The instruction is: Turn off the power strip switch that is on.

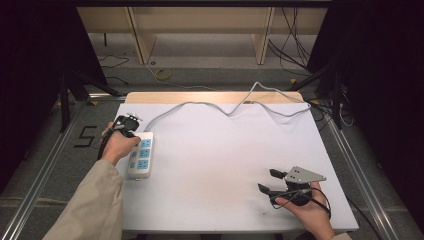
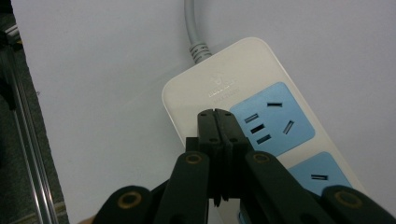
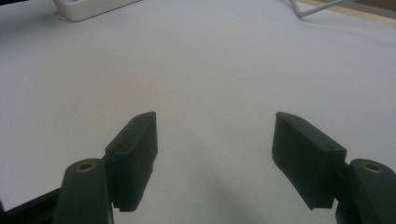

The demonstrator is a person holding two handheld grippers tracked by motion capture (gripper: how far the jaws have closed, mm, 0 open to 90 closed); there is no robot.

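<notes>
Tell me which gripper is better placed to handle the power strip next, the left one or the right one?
Probably the left. The left gripper is shut, with its tips over the power strip near the cable end. The right gripper is open over bare table, far across from the strip.

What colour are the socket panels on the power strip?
Light blue, set in the white power strip. The left gripper view shows it best.

In the high view the person's left hand covers the left gripper, so its jaws are hidden. The power strip runs off the left gripper view at 5 o'clock. Its embossed logo is too blurred to read.
</notes>
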